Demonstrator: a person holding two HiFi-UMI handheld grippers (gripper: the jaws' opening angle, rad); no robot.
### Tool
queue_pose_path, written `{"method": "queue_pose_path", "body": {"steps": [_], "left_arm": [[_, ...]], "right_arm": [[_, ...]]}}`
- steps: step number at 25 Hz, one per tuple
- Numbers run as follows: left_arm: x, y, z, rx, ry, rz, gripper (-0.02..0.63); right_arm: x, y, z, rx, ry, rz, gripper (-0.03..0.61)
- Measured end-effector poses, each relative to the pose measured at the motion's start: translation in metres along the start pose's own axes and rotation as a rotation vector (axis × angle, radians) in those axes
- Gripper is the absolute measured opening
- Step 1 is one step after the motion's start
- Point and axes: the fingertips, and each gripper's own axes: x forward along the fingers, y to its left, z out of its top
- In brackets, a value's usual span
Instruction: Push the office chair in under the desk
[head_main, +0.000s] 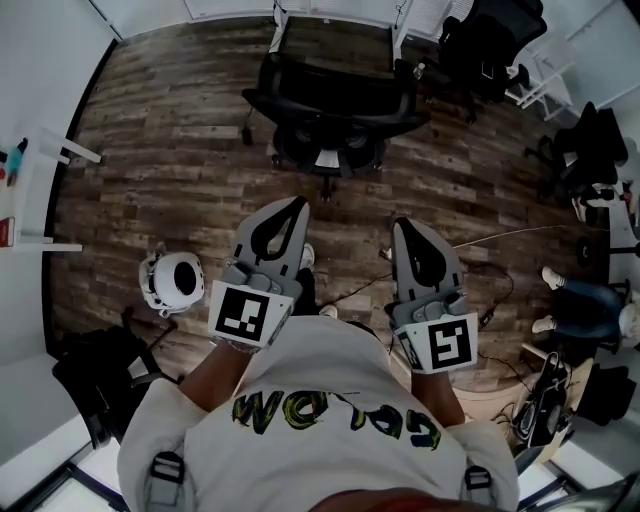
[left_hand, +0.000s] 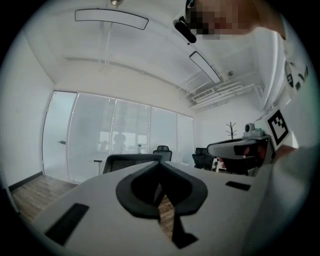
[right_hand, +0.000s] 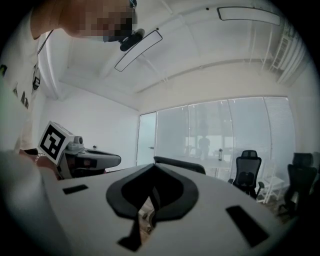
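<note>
Since neither gripper has contact with the black swivel office chair (head_main: 330, 105), count the push as not yet begun. The chair stands out on the brown wood-plank floor (head_main: 180, 160), backrest towards you, its front close to the white-framed desk (head_main: 278, 28) at the top edge of the head view. How much of the seat is already beneath the desk cannot be told. Your left gripper (head_main: 297, 204) and right gripper (head_main: 402, 226) are side by side, pointing level at the backrest and well apart from it. Each has its jaws fully together with nothing between them, as both gripper views confirm; the backrest's top rim (left_hand: 132, 158) shows beyond the tips. Left to do, by my reading: close the gap, set the shut tips on the backrest, and roll the chair forward until the seat is under the desk. Room: bare floor lies between you and the chair, so the approach looks free. To the left, a white round device with a dark centre (head_main: 172, 281) sits on the floor beside the left gripper, clear of the chair's path. To the right, thin cables (head_main: 500, 235) trail over the boards, and further black chairs (head_main: 495, 45) crowd the upper right corner near the desk's right leg. A seated person's legs (head_main: 570, 295) are at the far right, well apart. Watch the desk legs on either side: the armrests look about as wide as the gap between them, so it is likely a tight fit.
</note>
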Motion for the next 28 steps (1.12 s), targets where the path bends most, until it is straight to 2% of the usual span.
{"method": "queue_pose_path", "body": {"steps": [5,13,22,28], "left_arm": [[0.039,0.043,0.010,-0.008,-0.018,-0.033,0.011],[0.087,0.103,0.012,-0.005,0.000,-0.084,0.011],[0.119,0.120,0.005,0.016,0.024,-0.110,0.011],[0.138,0.116,0.007,0.032,0.022,-0.116,0.011]], "right_arm": [[0.062,-0.008,0.003,-0.003,0.013,0.000,0.011],[0.139,-0.016,0.007,-0.011,0.023,-0.014,0.011],[0.163,-0.041,-0.005,-0.022,0.054,-0.035,0.012],[0.169,-0.060,-0.009,-0.024,0.061,-0.033,0.014]]}}
